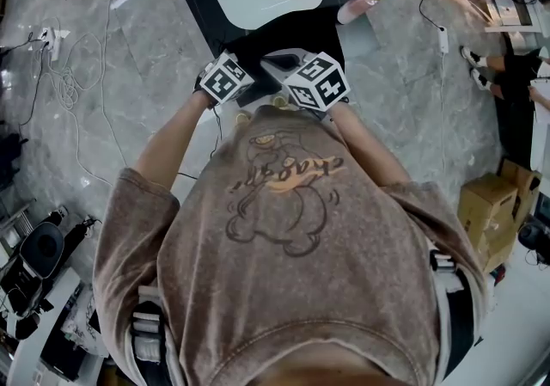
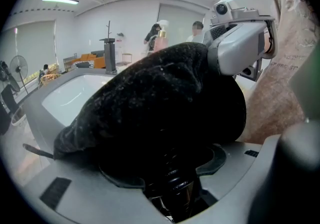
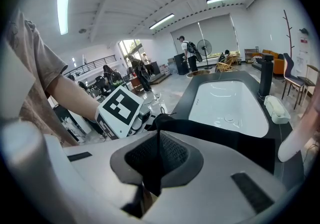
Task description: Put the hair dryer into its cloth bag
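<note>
The bag is black, matt, slightly fuzzy cloth. The sink looks smooth, glossy white, and the floor polished grey marble.

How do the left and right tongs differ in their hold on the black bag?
The left tongs stand apart; the right tongs are nearly closed. The left tongs hold the cloth bag by its bulging body; the right tongs pinch its thin edge. Both grip the same bag.
</note>
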Tool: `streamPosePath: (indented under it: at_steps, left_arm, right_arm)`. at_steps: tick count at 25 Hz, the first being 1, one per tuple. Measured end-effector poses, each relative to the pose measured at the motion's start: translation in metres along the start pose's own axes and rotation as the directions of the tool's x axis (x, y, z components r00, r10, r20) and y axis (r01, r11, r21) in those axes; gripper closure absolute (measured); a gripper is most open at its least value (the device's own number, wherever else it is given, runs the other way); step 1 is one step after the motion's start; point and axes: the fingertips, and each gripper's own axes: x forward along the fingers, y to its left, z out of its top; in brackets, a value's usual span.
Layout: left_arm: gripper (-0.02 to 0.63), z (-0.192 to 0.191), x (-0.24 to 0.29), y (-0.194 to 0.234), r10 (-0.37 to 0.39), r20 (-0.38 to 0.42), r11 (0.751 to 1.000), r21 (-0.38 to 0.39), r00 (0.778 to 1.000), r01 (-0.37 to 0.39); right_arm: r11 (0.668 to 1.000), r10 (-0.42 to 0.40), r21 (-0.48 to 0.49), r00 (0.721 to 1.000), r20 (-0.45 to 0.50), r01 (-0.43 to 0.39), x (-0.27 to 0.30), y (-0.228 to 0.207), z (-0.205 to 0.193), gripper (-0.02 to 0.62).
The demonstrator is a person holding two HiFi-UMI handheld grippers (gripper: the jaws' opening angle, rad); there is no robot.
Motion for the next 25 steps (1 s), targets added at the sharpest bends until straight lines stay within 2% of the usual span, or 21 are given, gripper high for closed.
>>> streamPosePath:
  at_steps: [5,11,16,25]
  left_arm:
    - [0.35,0.0,-0.002,0.0,0.007,0.007,1.0,-0.005,1.0,-0.007]
    - [0.35,0.005,-0.024,0.003,0.014,0.097,0.993,-0.115,0.995,-0.003]
    - [0.347,-0.001,-0.051,0.003,0.054,0.126,0.99,-0.137,0.991,-0.037]
    - [0.336,-0.034,-0.078,-0.011,0.113,0.109,0.981,-0.173,0.988,-0.093]
  right_arm:
    - [1.0,0.001,0.002,1.0,-0.001,-0.001,0.001,0.002,-0.001,0.58]
    - [1.0,0.001,0.009,1.0,0.014,-0.001,-0.002,0.0,0.001,0.58]
    - [1.0,0.006,0.011,1.0,0.021,-0.006,-0.002,0.001,0.0,0.58]
    - [1.0,0.031,0.001,0.999,0.01,-0.031,0.002,0.005,-0.002,0.58]
